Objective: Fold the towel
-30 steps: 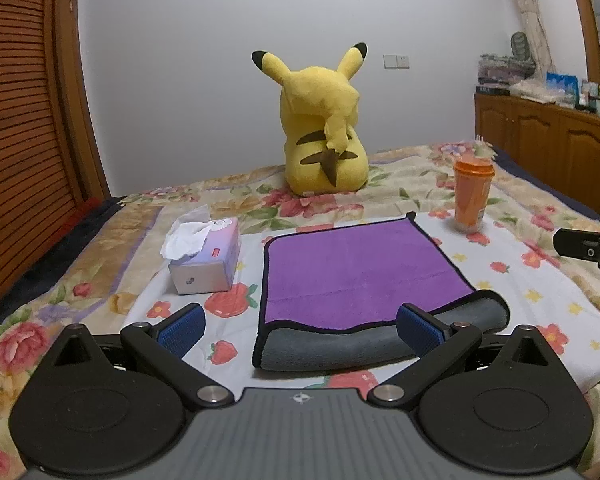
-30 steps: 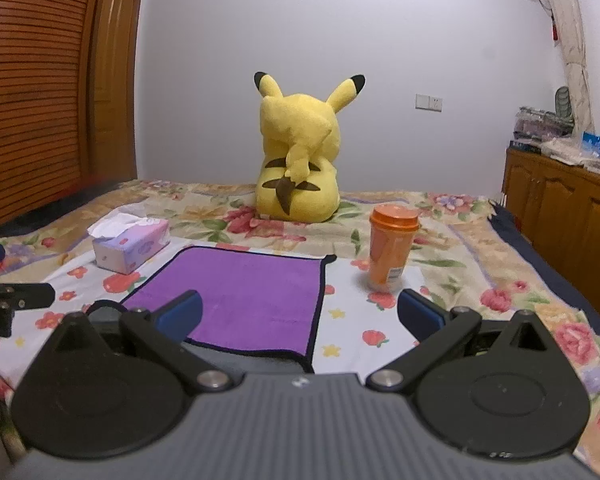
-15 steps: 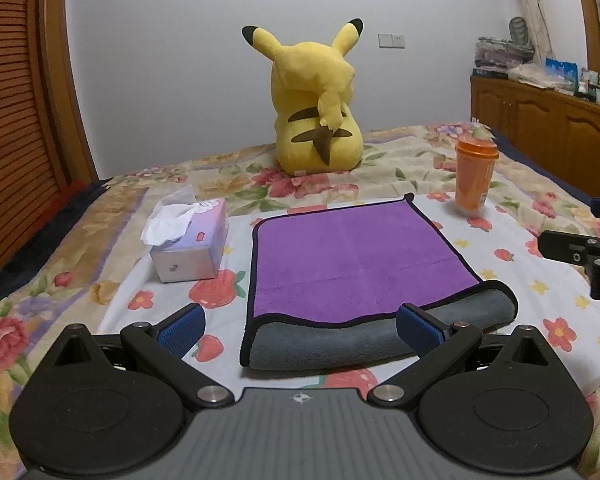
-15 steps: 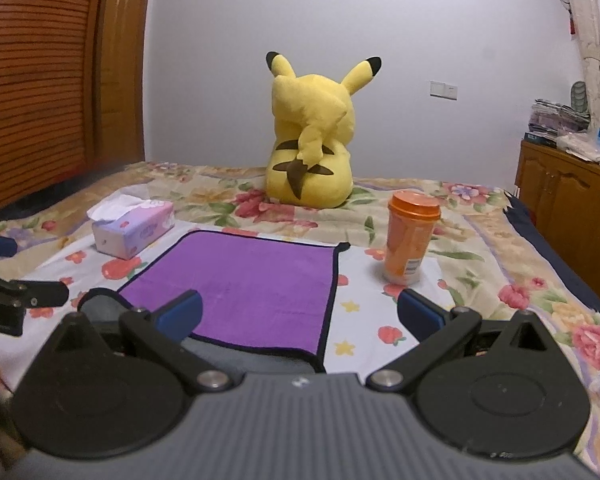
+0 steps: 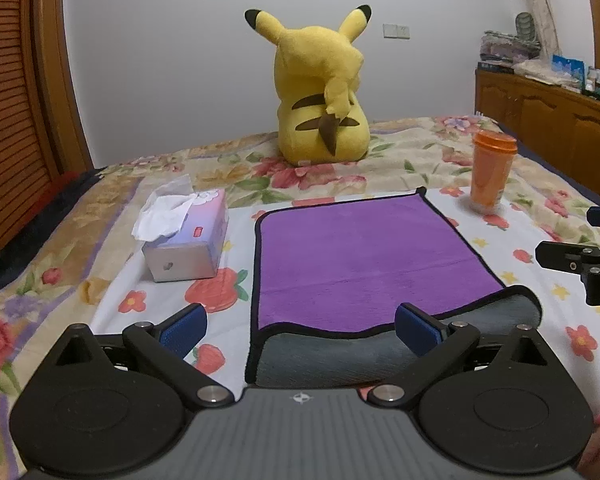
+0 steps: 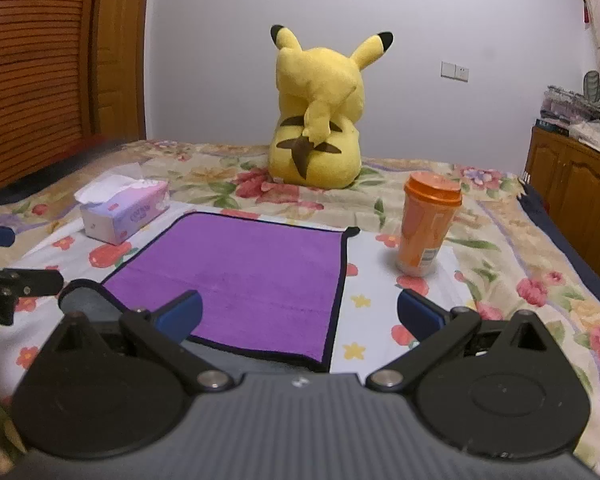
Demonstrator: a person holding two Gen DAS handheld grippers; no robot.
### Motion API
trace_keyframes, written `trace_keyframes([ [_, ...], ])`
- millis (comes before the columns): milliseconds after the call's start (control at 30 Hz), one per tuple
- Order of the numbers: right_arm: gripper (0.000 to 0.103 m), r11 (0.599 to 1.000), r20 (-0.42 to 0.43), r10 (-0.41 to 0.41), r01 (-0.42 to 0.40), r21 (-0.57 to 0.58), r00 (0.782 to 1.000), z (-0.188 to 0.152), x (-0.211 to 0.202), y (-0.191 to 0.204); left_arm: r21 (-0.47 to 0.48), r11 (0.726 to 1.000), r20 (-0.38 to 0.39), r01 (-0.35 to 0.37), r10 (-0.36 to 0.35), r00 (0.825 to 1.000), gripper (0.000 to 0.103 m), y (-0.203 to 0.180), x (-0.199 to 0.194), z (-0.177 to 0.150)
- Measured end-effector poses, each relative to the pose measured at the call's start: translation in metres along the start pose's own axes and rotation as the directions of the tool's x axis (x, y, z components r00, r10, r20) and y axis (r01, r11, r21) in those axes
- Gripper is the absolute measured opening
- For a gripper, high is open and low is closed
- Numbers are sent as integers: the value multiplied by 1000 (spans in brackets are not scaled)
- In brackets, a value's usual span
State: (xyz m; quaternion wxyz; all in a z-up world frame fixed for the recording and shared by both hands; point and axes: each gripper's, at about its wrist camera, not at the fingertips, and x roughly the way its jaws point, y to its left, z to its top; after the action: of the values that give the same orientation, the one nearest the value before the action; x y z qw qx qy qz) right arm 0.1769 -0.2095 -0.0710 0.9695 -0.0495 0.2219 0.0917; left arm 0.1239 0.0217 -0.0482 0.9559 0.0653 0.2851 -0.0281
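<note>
A purple towel [image 5: 360, 256] with a black edge and a grey underside lies folded on the flowered bedspread, its grey fold toward me. It also shows in the right wrist view [image 6: 244, 280]. My left gripper [image 5: 300, 330] is open and empty, just in front of the towel's near left part. My right gripper [image 6: 298, 312] is open and empty, over the towel's near right corner. The right gripper's fingers [image 5: 572, 258] show at the right edge of the left wrist view. The left gripper's fingers [image 6: 16, 284] show at the left edge of the right wrist view.
A tissue box [image 5: 188, 236] lies left of the towel. An orange cup [image 6: 428, 228] stands upright to its right. A yellow plush toy [image 5: 324, 92] sits behind the towel. A wooden cabinet [image 5: 552, 112] stands right of the bed, a slatted door [image 6: 32, 64] on the left.
Both grippers have drawn slightly back and up from the towel and stay open. The towel has not moved.
</note>
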Motion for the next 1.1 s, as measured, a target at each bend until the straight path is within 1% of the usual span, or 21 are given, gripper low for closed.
trace_keyframes([
  [167, 103, 1000, -31, 2, -2, 5, 1000, -1, 15, -3, 6, 1000, -24, -1, 1, 1000, 102, 7, 16, 1],
  [267, 103, 1000, -51, 9, -9, 2, 999, -2, 24, -4, 7, 1000, -43, 14, -13, 999, 102, 11, 26, 2],
  [433, 103, 1000, -93, 19, -19, 2, 995, -4, 37, -4, 7, 999, -81, 34, -33, 996, 98, 17, 42, 2],
  [567, 103, 1000, -121, 20, -21, -5, 992, -7, 46, -4, 21, 999, -90, 25, -23, 996, 96, 19, 52, 2],
  [667, 103, 1000, -138, 21, -23, -9, 990, -9, 52, -5, 15, 999, -110, 29, -27, 994, 94, 24, 61, 0],
  [767, 103, 1000, -157, 24, -27, -13, 987, -10, 57, -5, 7, 999, -145, 43, -41, 989, 90, 29, 71, -3],
  [867, 103, 999, -177, 34, -37, -16, 984, -12, 61, -4, -8, 998, -183, 65, -66, 981, 83, 32, 80, -5],
  [900, 103, 999, -187, 39, -43, -16, 982, -13, 62, -4, -10, 997, -193, 74, -74, 978, 79, 33, 82, -6],
  [933, 103, 999, -197, 44, -48, -15, 979, -14, 64, -4, -12, 997, -199, 79, -79, 977, 75, 33, 84, -7],
  [1000, 103, 998, -225, 53, -57, -12, 973, -16, 68, -5, -18, 996, -211, 88, -90, 973, 69, 35, 87, -9],
  [1100, 103, 997, -268, 69, -71, 3, 961, -20, 73, -6, -32, 994, -226, 107, -111, 968, 66, 37, 91, -12],
])
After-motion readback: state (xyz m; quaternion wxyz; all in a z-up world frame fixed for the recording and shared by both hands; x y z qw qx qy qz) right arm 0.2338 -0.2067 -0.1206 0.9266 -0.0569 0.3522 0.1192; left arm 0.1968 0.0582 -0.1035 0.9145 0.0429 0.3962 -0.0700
